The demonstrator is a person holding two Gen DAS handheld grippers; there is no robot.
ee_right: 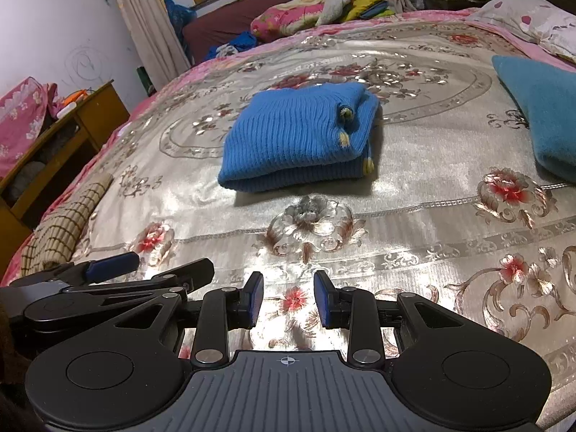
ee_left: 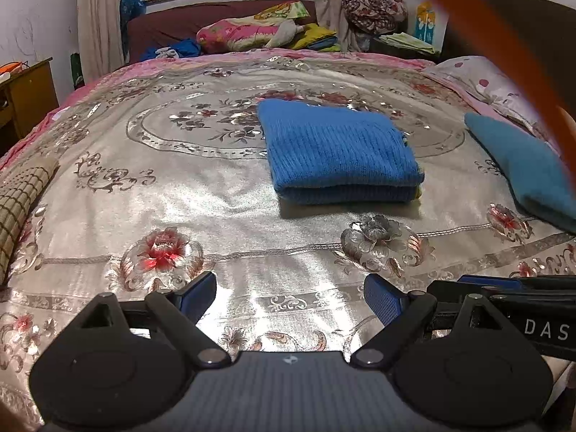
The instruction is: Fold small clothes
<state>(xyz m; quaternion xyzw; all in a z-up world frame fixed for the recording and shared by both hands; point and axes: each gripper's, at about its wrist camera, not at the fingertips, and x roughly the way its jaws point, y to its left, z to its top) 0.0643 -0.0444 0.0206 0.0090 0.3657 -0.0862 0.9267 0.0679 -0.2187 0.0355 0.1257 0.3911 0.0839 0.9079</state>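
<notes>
Two folded clothes on one flowery bedspread [ee_left: 144, 187]
One blue knit sweater [ee_left: 338, 151] and one teal cloth [ee_left: 529, 172] lie apart. Left gripper [ee_left: 289, 293] and right gripper [ee_right: 288, 297]: both jaws apart, holding nothing.

A teal cloth [ee_left: 532, 172] ran off the right edge of the left wrist view, its far end unseen; the right wrist view cut it off the same way. A blurred orange band [ee_left: 504, 54] crossed the upper right of the left view, too soft to identify. A woven mat [ee_left: 21, 198] was cropped at the left edge. Lettering on the right gripper [ee_right: 288, 298] was cut short at the left view's lower right. Bedding [ee_left: 252, 30] under the window was too jumbled to sort.
</notes>
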